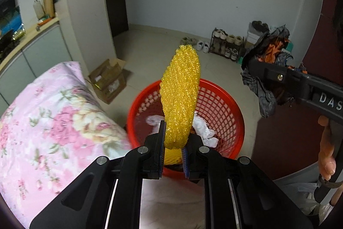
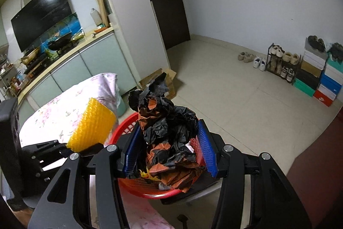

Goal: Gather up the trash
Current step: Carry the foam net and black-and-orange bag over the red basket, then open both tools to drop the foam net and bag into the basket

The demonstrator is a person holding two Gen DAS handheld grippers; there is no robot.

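My left gripper (image 1: 174, 150) is shut on a yellow foam net sleeve (image 1: 181, 96) that stands up above a red mesh basket (image 1: 225, 106). White crumpled paper (image 1: 204, 131) lies in the basket. My right gripper (image 2: 169, 151) is shut on a crumpled black and orange wrapper (image 2: 169, 134) and holds it over the red basket (image 2: 126, 128). The right gripper also shows at the right of the left wrist view (image 1: 255, 65) with the wrapper (image 1: 270, 53). The yellow sleeve also shows in the right wrist view (image 2: 92, 126).
A pink floral pillow (image 1: 49, 113) lies left of the basket. An open cardboard box (image 1: 109, 81) sits on the tiled floor behind. A shoe rack (image 2: 283, 63) and stacked shoe boxes (image 2: 321, 76) stand at the far right wall. A kitchen counter (image 2: 64, 50) runs at left.
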